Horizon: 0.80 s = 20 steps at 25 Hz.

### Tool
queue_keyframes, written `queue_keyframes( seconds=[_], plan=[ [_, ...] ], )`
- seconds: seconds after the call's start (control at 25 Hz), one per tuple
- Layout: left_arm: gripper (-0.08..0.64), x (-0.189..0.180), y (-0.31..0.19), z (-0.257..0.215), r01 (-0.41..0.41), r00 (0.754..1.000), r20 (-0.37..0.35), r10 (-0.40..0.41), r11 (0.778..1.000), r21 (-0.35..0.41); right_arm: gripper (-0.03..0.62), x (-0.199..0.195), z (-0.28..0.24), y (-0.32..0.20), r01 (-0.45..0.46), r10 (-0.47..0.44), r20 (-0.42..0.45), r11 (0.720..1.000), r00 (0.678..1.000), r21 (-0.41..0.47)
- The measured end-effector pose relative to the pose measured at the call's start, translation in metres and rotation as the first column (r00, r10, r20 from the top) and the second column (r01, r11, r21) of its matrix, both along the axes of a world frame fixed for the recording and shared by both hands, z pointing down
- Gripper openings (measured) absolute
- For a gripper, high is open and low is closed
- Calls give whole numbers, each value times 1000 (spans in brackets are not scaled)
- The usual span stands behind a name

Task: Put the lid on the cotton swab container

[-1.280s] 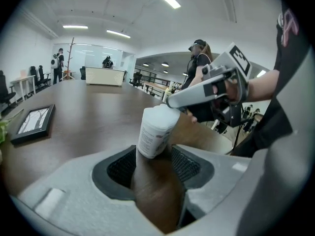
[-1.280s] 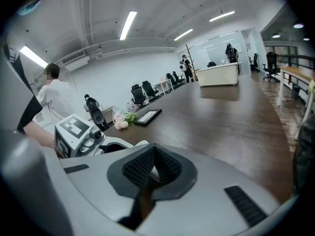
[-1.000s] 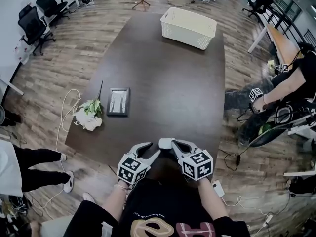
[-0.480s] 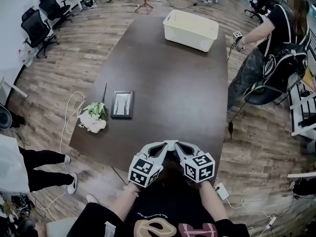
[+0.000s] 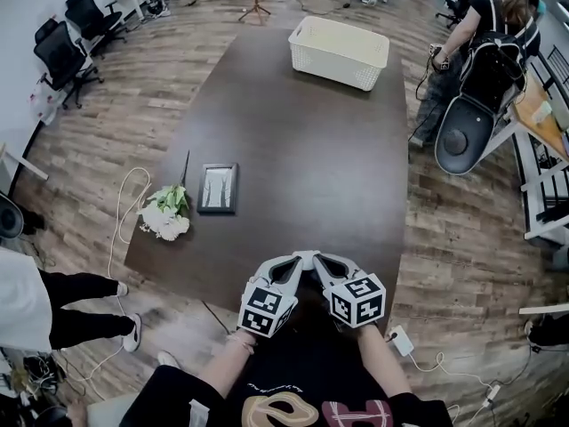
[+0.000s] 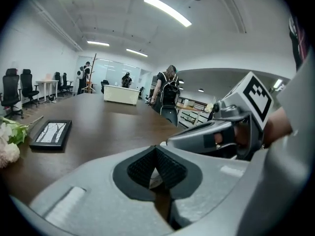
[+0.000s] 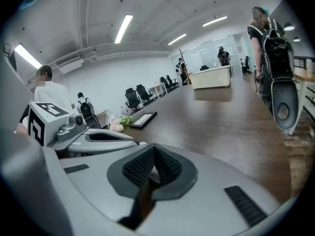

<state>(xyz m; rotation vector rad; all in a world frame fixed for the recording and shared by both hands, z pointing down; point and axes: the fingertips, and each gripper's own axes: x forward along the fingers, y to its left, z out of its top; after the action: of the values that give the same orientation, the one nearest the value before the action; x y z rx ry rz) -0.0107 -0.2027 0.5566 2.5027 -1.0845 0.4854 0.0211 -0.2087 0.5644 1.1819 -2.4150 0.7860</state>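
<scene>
The pads of the left tool (image 6: 156,154) are pressed together, and so are those of the right tool (image 7: 153,151). The two tips meet at the near edge of the desk (image 5: 302,149). Only a pale bit (image 6: 154,179) shows behind the pads. It is probably the cotton swab container or its lid, equally near to both hands, but I cannot tell which.

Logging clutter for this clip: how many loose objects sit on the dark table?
3: white basket at the far end, picture frame near the left edge, flowers beside it. The left gripper and right gripper at the near edge may hide more.
</scene>
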Motion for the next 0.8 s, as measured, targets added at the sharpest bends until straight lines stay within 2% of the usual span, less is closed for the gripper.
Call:
queue_keyframes(
  seconds=[0.24, 0.4, 0.64, 0.8],
  plan=[
    [6, -1, -3, -1, 47, 996, -71, -45, 999, 22, 6, 0, -1, -2, -9, 9, -11, 1000, 1000, 13],
    [5, -4, -4, -1, 77, 984, -157, -79, 997, -18, 6, 0, 0, -1, -29, 29, -3, 999, 1000, 24],
    [5, -2, -1, 1, 32, 996, -88, -33, 999, -13, 6, -2, 2, 0, -35, 36, -21, 999, 999, 13],
    [5, 1, -3, 1, 28, 995, -96, -32, 999, -41, 6, 1, 3, -2, -80, 81, 21, 996, 996, -45]
  ],
)
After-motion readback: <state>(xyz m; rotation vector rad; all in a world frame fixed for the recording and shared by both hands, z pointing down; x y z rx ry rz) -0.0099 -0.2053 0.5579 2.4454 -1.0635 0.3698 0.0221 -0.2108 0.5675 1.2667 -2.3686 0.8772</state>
